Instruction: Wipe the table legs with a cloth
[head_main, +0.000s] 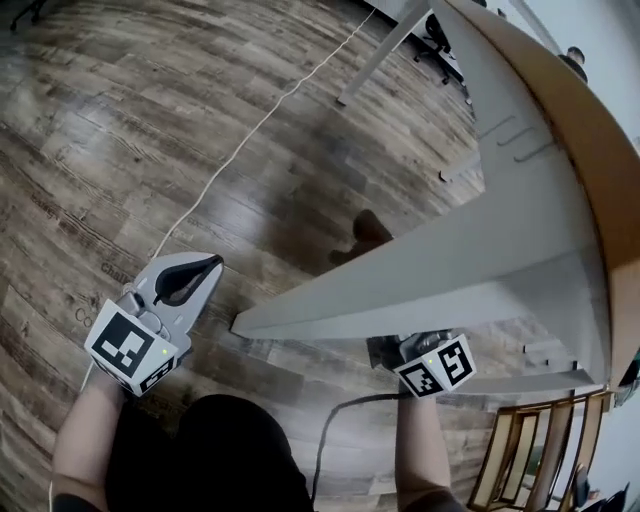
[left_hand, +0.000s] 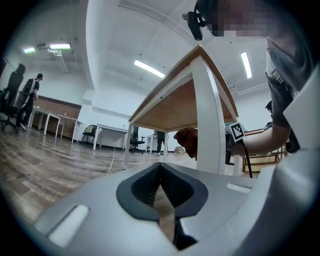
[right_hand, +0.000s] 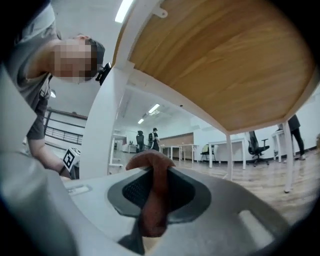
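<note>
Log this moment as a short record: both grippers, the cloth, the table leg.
left gripper: jaws together, holds nothing
right gripper: jaws shut on a rust-brown cloth
white table leg: upright under the wooden tabletop
cloth position: close beside the leg; contact cannot be told
wiping: right gripper placed for it, left gripper apart from the leg

Cloth (head_main: 370, 231) beyond table leg (head_main: 430, 290) (floor (head_main: 150, 120) beneath)
</note>
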